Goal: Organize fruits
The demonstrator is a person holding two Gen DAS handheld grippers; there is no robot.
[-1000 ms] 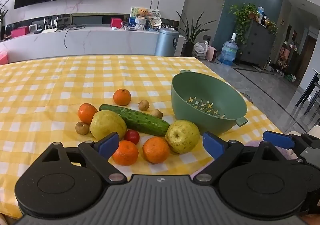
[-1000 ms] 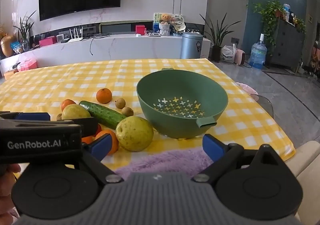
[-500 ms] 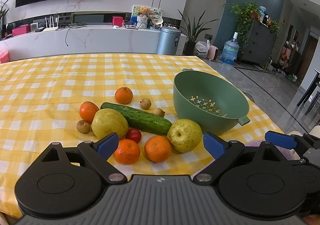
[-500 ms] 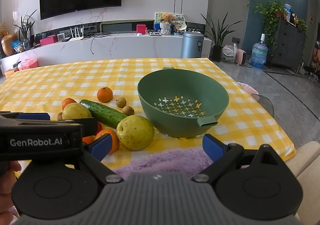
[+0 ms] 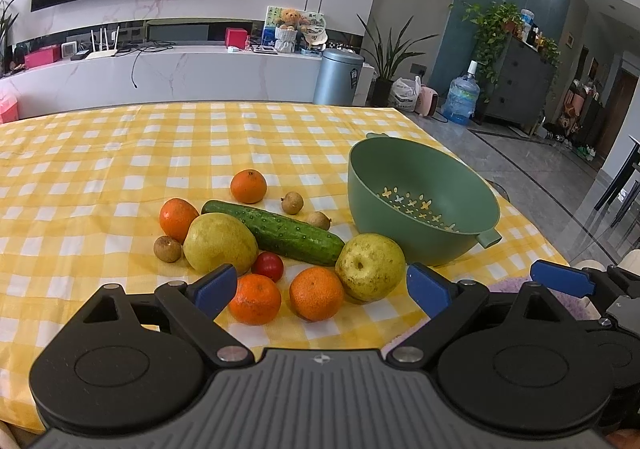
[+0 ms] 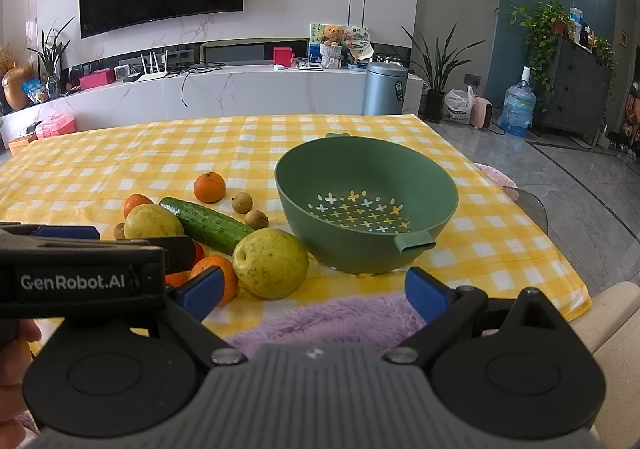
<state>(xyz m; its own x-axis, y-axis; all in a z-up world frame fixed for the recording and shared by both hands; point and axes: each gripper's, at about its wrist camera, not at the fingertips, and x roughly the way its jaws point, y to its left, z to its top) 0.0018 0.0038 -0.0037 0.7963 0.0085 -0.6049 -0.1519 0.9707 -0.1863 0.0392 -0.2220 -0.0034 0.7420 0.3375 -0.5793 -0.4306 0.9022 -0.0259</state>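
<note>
**Living-room desk, fruit pile untouched, colander empty**

Yellow-checked cloth covers the desk (image 5: 100, 177); TV wall and a marble console sit behind. Both grippers hover at the near edge, spread wide, holding nothing: left gripper (image 5: 318, 289), right gripper (image 6: 312, 291).

Risks:
- Round fruit rolls. Nudge the near pear (image 5: 370, 267) off-centre and it can run off the near edge, or knock the tangerines (image 5: 316, 293) just beside it.
- Pile is tight: cherry tomato (image 5: 267, 265) sits wedged between the far pear (image 5: 220, 243), the cucumber (image 5: 276, 232) and the tangerines. A wide-open approach likely clips neighbours.
- Longans (image 5: 292, 203) are small, easy to squirt out of the pads.
- Cucumber isn't fruit in the usual sense; sorting it in could be a mistake.
- Grippers are side by side; crossing paths risks a collision.

Layout: near pear lies just ahead of the right gripper's left finger, nearly touching the green colander (image 6: 366, 209). Two tangerines lie directly between the left gripper's fingers, slightly ahead.
</note>
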